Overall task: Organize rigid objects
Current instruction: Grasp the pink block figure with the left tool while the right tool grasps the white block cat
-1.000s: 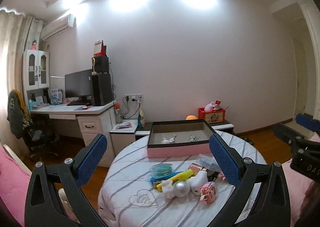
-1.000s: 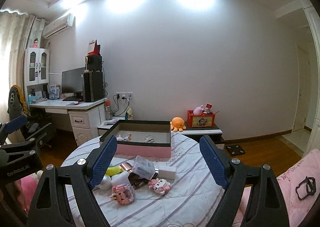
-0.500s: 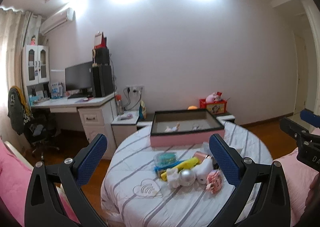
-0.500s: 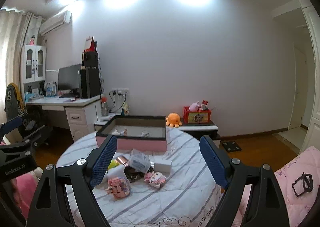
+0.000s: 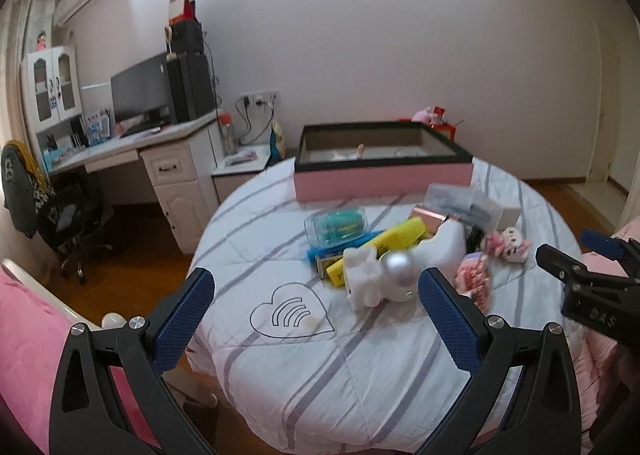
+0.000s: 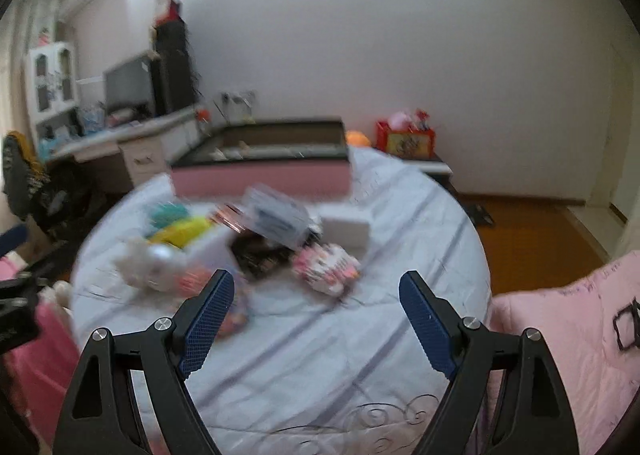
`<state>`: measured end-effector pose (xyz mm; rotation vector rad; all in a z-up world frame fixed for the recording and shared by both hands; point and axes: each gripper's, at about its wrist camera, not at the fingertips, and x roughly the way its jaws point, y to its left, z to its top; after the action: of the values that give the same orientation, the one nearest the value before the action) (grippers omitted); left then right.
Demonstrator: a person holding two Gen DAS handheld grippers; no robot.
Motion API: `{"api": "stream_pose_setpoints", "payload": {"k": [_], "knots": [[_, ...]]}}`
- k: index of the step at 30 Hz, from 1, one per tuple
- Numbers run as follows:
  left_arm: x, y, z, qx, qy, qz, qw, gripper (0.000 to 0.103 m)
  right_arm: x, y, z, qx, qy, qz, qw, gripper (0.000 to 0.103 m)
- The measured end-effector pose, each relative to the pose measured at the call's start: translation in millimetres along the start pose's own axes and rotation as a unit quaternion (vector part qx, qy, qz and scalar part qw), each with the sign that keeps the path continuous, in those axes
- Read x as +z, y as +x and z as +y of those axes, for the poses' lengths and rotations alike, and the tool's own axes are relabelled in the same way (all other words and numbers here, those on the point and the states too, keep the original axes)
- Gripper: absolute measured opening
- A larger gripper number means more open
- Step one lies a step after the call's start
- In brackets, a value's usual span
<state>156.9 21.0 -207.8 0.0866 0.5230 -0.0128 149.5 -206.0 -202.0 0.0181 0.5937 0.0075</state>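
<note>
left tongs (image 5: 316,307), lower centre of the frame: blue pads spread wide, released, nothing between them. right tongs (image 6: 316,303), lower centre: likewise released and empty. cluttered pile of small rigid toys and boxes (image 5: 404,243) at frame centre on the round counter under a white striped cloth (image 5: 320,375); behind it, upper centre, the pink-sided, black-rimmed open box (image 5: 382,179).

desk (image 5: 120,151), monitor (image 5: 138,93), office chair (image 5: 60,211)
</note>
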Motion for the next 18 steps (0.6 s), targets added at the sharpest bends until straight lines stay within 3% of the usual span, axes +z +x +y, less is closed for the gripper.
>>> {"api": "stream_pose_setpoints", "payload": {"k": [10,15,16,18], "knots": [[-6,30,-11,-0.020,0.003,0.037,0.9991,0.103,9,70,-11,0.005,-0.008,0.085,0.996,0.086],[-7,33,-37,-0.058,0.005,0.039,0.9975,0.103,11,81,-13,0.032,-0.029,0.099,0.994,0.085],[-7,34,-43,-0.060,0.007,0.041,0.9973,0.103,11,81,-14,0.038,-0.029,0.101,0.994,0.080],[-7,37,-55,-0.066,0.014,0.045,0.9967,0.103,12,78,-19,0.040,-0.032,0.095,0.994,0.061]]}}
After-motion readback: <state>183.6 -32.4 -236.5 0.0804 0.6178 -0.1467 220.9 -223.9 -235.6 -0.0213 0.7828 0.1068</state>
